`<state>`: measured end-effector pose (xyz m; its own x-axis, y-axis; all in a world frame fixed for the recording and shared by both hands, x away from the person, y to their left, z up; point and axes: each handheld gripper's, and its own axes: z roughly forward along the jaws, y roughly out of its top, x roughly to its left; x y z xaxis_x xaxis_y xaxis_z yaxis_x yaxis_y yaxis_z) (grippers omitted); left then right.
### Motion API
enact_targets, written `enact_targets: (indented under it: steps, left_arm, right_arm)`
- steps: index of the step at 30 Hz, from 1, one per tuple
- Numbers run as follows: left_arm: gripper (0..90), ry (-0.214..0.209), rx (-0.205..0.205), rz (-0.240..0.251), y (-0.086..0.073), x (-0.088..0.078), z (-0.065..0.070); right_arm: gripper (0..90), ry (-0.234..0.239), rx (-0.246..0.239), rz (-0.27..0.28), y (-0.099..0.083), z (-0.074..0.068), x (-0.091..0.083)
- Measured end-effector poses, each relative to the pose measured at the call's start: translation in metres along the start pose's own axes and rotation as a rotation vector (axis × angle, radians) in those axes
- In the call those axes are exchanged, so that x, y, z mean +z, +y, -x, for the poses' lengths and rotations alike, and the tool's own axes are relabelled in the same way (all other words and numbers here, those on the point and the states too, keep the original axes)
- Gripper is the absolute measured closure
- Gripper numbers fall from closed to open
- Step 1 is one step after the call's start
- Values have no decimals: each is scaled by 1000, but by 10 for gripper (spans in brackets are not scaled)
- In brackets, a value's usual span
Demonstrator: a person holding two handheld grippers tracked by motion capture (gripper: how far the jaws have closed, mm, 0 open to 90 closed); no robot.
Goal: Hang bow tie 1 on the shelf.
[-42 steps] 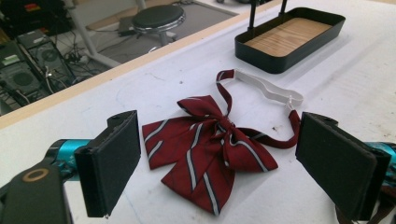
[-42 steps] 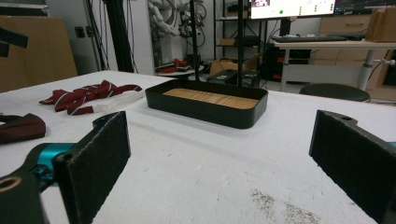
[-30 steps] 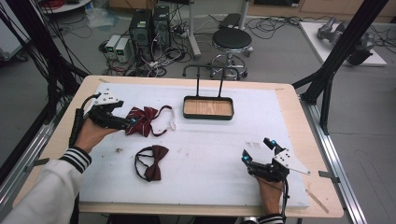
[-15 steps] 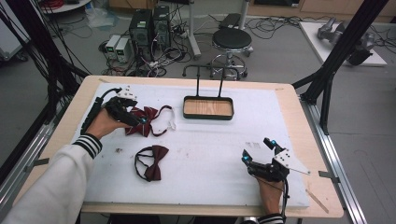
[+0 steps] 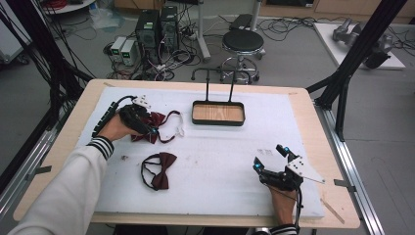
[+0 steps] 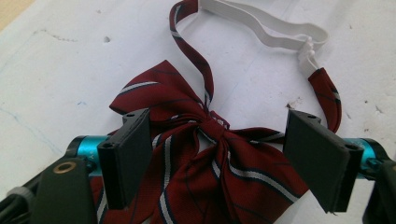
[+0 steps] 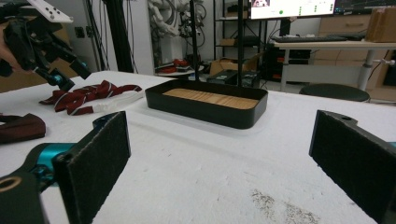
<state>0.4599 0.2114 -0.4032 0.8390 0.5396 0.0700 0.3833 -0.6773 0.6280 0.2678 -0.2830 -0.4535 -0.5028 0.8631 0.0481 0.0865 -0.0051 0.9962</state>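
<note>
High view first: we are at the far left of the white mat [image 5: 215, 147], with our left gripper [image 5: 147, 128] lowered onto the striped bow tie [image 5: 159, 120], which lies flat just left of the black tray [image 5: 218, 113] with its wooden floor. A second, plain dark bow tie [image 5: 161, 169] sits nearer to us, untouched, well apart from either claw.

In the left gripper view the picture sharpens. Our jaws straddle the striped bow tie [image 6: 210, 158], one black pad [image 6: 123, 156] over the left wing, the other over the right, and the knot lies in the gap between them. The jaws have just been closing, but they stand wide yet, and the pads do not look to be pinching the cloth. The white elastic strap [image 6: 261, 28] trails away beyond the knot, loose on the mat.

Our right gripper [image 5: 270, 157] rests near the front right of the mat, jaws spread and holding nothing; its own view looks across bare mat to the tray [image 7: 205, 105].

So we judge this the grasp step: claw in place, grip not yet made. Next we need to close the pads onto the bunched middle near the knot, so both wings lift together, and keep the strap clear of the tray's rim on the way over.
</note>
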Motion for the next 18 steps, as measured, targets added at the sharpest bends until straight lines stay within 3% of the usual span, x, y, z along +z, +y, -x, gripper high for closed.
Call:
enact_targets:
  steps: [2, 3, 7, 18]
  left_arm:
    - [248, -7, 0, -5, 0, 1, -1]
    - [247, -4, 36, -40, 4, 1, -2]
    - [247, -15, 55, -41, 13, -2, -5]
    - [289, -46, 71, -107, 15, 12, -9]
  right_arm:
    - [44, 0, -2, 1, 0, 0, 0]
    - [44, 0, -1, 0, 0, 0, 0]
    - [44, -1, -2, 2, 0, 0, 0]
    - [44, 1, 2, 4, 0, 0, 0]
